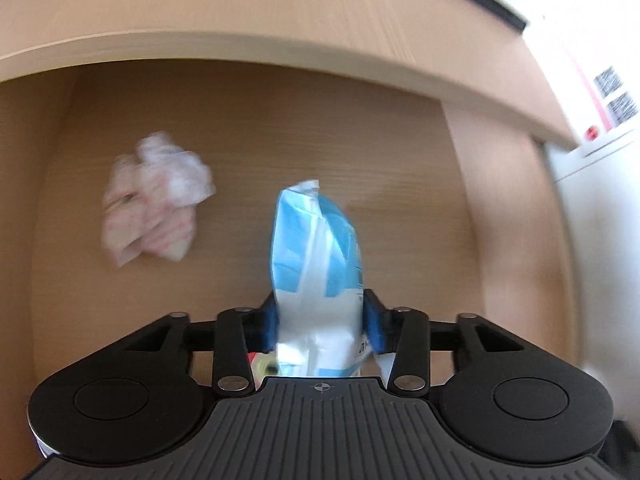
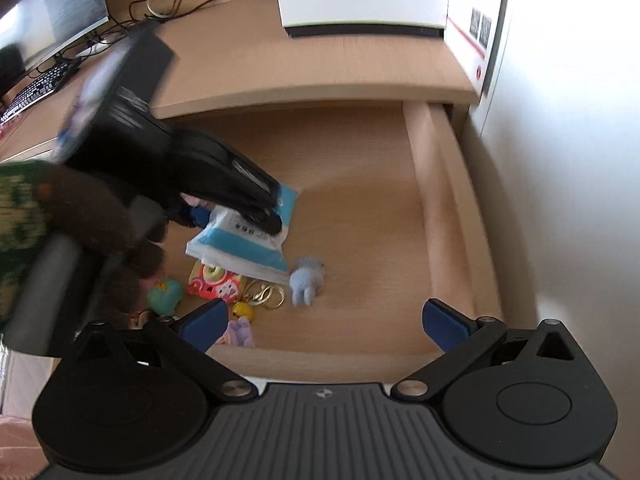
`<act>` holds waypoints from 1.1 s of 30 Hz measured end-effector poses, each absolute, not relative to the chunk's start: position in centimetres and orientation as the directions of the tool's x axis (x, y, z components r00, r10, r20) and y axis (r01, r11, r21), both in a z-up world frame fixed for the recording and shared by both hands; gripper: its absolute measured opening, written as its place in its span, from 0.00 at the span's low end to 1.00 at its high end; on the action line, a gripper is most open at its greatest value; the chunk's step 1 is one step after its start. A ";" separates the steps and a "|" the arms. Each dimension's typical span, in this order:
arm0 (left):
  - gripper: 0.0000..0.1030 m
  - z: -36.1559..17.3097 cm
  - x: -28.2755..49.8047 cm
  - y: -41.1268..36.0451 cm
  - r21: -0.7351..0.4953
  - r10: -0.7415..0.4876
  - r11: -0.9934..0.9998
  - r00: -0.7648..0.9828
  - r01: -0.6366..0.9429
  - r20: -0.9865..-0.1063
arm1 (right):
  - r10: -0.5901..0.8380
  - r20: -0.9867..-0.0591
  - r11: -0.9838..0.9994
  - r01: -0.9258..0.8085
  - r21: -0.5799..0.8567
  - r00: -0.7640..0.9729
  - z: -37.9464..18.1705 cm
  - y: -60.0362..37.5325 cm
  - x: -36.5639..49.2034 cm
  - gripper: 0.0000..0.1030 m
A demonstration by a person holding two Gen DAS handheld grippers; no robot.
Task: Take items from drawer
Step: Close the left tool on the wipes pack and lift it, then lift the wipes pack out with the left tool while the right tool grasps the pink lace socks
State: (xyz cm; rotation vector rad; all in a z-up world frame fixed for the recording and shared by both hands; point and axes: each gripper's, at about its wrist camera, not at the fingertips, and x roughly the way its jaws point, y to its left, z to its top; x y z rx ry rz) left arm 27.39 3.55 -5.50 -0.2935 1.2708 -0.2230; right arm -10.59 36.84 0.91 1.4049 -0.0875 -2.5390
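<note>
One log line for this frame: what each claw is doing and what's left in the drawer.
left claw: shut on blue-and-white packet | right claw: open, empty, above drawer | remaining: small toys, crumpled wrapper

Crumpled white-pink wrapper [image 1: 154, 200], left of blue-white packet [image 1: 316, 264]: motion-blurred, print unreadable. Packet's lower end hidden behind left gripper [image 1: 322, 322] body. In right wrist view, sleeve [image 2: 16, 240] left of packet cut off by frame edge, blurred.

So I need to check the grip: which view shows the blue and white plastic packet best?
The left wrist view: the blue and white plastic packet fills the centre, clamped in the left gripper. The right wrist view shows it partly hidden by that gripper.
</note>
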 end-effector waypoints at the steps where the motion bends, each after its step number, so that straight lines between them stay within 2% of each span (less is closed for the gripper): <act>1: 0.43 -4.7 26.7 4.4 -0.360 -0.346 0.933 0.299 0.009 -0.889 | -0.245 -0.832 -0.968 0.173 0.181 -0.498 0.7 36.7 -10.6 1.00; 7: 0.43 0.4 21.3 11.9 -0.438 -0.414 0.898 0.406 0.036 -0.815 | -0.254 -0.841 -0.966 0.160 0.201 -0.478 0.6 34.1 -13.1 1.00; 12: 0.43 2.6 20.3 18.7 -0.458 -0.385 0.888 0.469 -0.047 -0.795 | -0.255 -0.808 -0.929 0.365 0.053 -0.531 1.6 27.5 -17.3 1.00; 17: 0.43 3.8 19.8 24.0 -0.514 -0.431 0.857 0.485 -0.045 -0.761 | -0.342 -0.798 -0.871 0.485 0.072 -0.496 0.4 21.5 -21.7 1.00; 25: 0.43 3.0 20.7 27.6 -0.558 -0.507 0.830 0.431 0.011 -0.746 | -0.295 -0.858 -0.881 0.467 0.075 -0.420 -3.9 15.8 -27.8 1.00; 33: 0.43 1.9 22.2 28.4 -0.585 -0.546 0.811 0.385 0.019 -0.744 | -0.220 -0.910 -0.948 0.299 0.114 -0.350 -6.0 16.5 -29.2 1.00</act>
